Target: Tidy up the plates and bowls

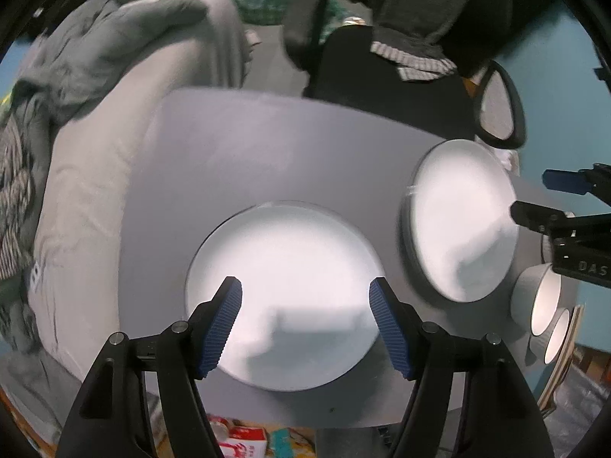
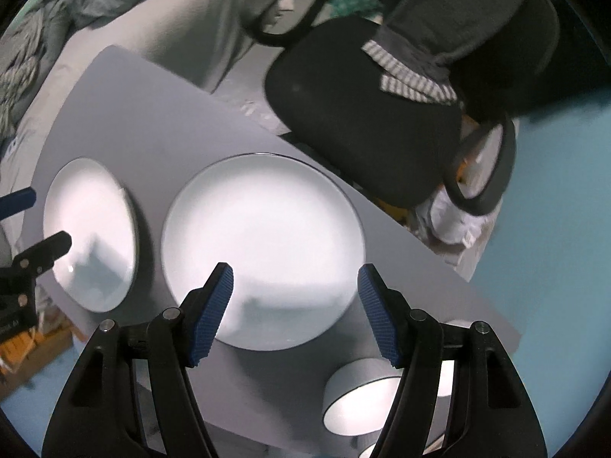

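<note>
Your left hand-held gripper (image 1: 305, 320) points straight down over the grey table (image 1: 267, 145), its blue ribbed pads spread apart with nothing between them; it is released. Directly beneath it lies a white plate (image 1: 282, 267), flat on the table, on which the gripper's shadow falls. Your right hand-held gripper (image 2: 296, 305) also points down, jaws apart and empty, released above a second white plate (image 2: 263, 229).

Taking that second plate as the landmark: in the left wrist view it (image 1: 458, 221) sits to the right of the first plate, apart from it, with a strip of bare table between. Two small bowls with grey outsides and white insides (image 1: 542, 301) stand on its near-right side, close together at the table's edge; in the right wrist view one of those bowls (image 2: 362, 397) shows just below the plate, partly behind your right gripper's finger.

Beyond the plate, past the table's far edge, stands a black office chair (image 2: 362, 122) with grey and striped cloth draped over it. To the far left of the plate lies a bed with rumpled grey bedding (image 1: 114, 95).
</note>
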